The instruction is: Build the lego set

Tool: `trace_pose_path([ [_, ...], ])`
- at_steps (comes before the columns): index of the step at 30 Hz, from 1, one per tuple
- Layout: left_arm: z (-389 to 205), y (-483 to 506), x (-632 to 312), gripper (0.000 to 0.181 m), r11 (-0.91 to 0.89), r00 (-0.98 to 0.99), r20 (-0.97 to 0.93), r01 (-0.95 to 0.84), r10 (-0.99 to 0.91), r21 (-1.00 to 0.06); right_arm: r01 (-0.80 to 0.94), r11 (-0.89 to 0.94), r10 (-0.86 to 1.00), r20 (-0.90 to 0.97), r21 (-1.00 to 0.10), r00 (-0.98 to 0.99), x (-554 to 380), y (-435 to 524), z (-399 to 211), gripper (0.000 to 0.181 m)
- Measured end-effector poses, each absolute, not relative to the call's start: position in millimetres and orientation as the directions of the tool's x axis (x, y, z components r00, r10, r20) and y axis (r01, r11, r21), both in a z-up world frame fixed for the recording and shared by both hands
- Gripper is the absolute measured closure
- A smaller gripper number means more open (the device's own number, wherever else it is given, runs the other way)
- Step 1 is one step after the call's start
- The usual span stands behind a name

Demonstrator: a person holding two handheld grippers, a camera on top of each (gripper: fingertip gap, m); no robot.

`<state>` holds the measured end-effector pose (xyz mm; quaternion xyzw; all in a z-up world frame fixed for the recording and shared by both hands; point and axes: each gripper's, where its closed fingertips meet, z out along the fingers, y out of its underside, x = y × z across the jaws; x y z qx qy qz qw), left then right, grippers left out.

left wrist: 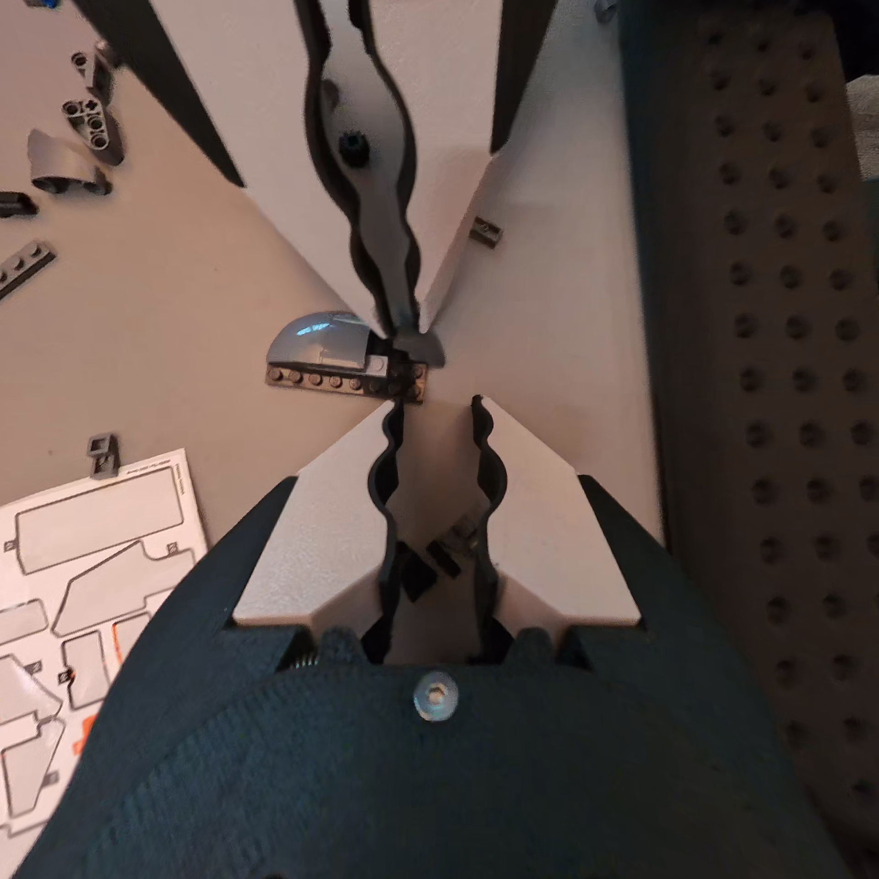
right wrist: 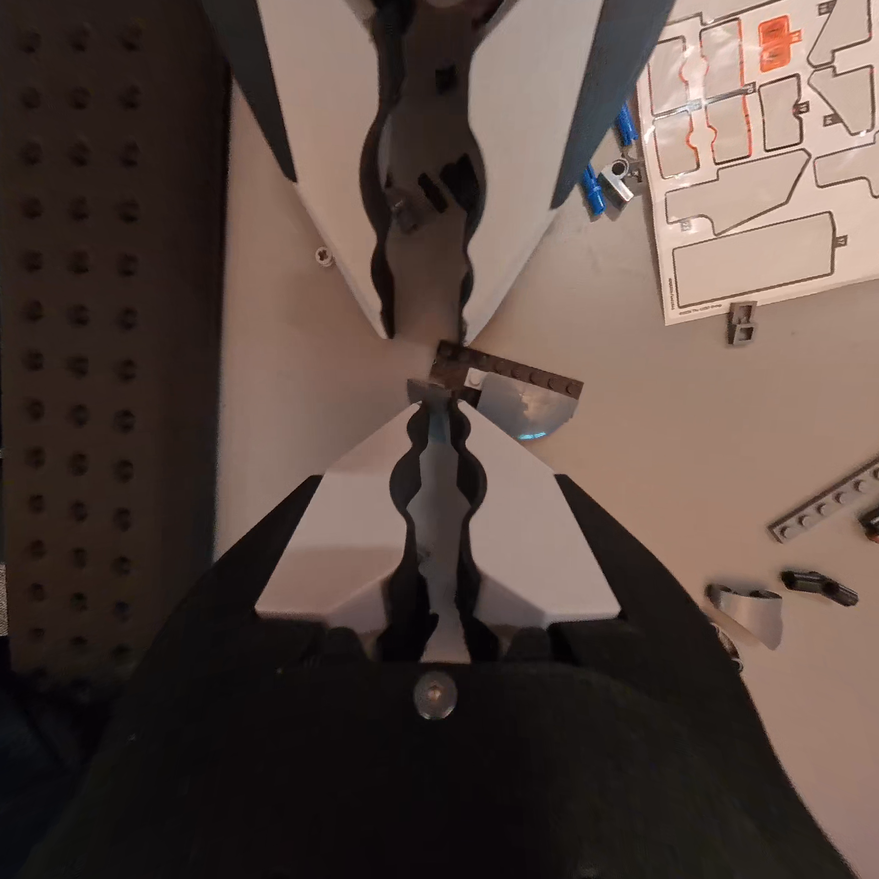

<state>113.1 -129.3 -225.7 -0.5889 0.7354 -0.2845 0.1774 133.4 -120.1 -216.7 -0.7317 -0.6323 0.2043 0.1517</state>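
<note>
The small lego assembly [left wrist: 342,366] lies flat on the pale matte tabletop [left wrist: 166,333], between the two tongs that face each other tip to tip. It is a long dark studded plate [left wrist: 328,380] with a glossy grey rounded wedge [left wrist: 318,340] set against one long side and a small white piece beside the wedge. In the left wrist view the plate's long axis runs left to right, its right end under the tips; in the right wrist view it slants down to the right.

The left tongs [left wrist: 437,404] are released, their wavy black rubber pads spread apart, with the left pad's tip at the plate's end. The right tongs [right wrist: 440,404] are clenched on a small grey curved piece [right wrist: 423,392] at the assembly's end. Both have smooth white finger shells on ridged black printed bodies.

The left wrist view alone shows grey beams with round holes [left wrist: 88,119] at upper left. Only the right wrist view shows blue pins [right wrist: 594,190] and a shiny grey connector [right wrist: 618,183] by the sticker sheet [right wrist: 761,166], glossy white with outlined grey shapes and an orange patch. Both views show a dark studded baseboard [left wrist: 770,380] along the tabletop's edge, a grey curved panel [right wrist: 751,611], and a loose grey studded strip [right wrist: 827,504].
</note>
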Motion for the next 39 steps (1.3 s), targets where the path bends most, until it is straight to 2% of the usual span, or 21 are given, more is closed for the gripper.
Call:
trace_pose_path([
  [5, -225.0, -137.8, 113.4, 0.154, 0.159, -0.280, 0.095, -0.757, -0.955, -0.633, 0.858, -0.182, 0.983, -0.108, -0.480, 0.148, 139.7, -115.4, -216.4, 0.175],
  [10, -217.2, -118.7, 115.5, 0.160, 0.171, -0.239, 0.014, -0.730, -0.971, -0.662, 0.847, -0.218, 0.976, -0.114, -0.485, 0.186, 148.7, -110.6, -214.2, 0.175],
  [20, -215.1, -97.2, 135.3, 0.130, 0.233, -0.208, -0.120, -0.695, -0.971, -0.680, 0.827, -0.286, 0.958, -0.166, -0.485, 0.234, 156.6, -107.5, -216.2, 0.175],
  [23, -224.8, -96.0, 133.6, 0.131, 0.233, -0.208, -0.116, -0.731, -0.971, -0.642, 0.824, -0.289, 0.957, -0.169, -0.487, 0.236, 156.3, -107.0, -216.1, 0.175],
  [30, -226.4, -108.9, 126.8, 0.156, 0.265, -0.256, -0.105, -0.747, -0.961, -0.610, 0.814, -0.307, 0.952, -0.169, -0.493, 0.257, 158.6, -102.7, -216.1, 0.175],
  [34, -226.2, -109.4, 125.9, 0.154, 0.265, -0.257, -0.103, -0.745, -0.961, -0.612, 0.810, -0.314, 0.949, -0.168, -0.495, 0.266, 160.7, -100.9, -215.7, 0.175],
  [39, -221.5, -95.1, 129.0, 0.142, 0.236, -0.210, -0.118, -0.732, -0.971, -0.639, 0.809, -0.303, 0.953, -0.173, -0.504, 0.249, 159.2, -103.3, -214.1, 0.175],
])
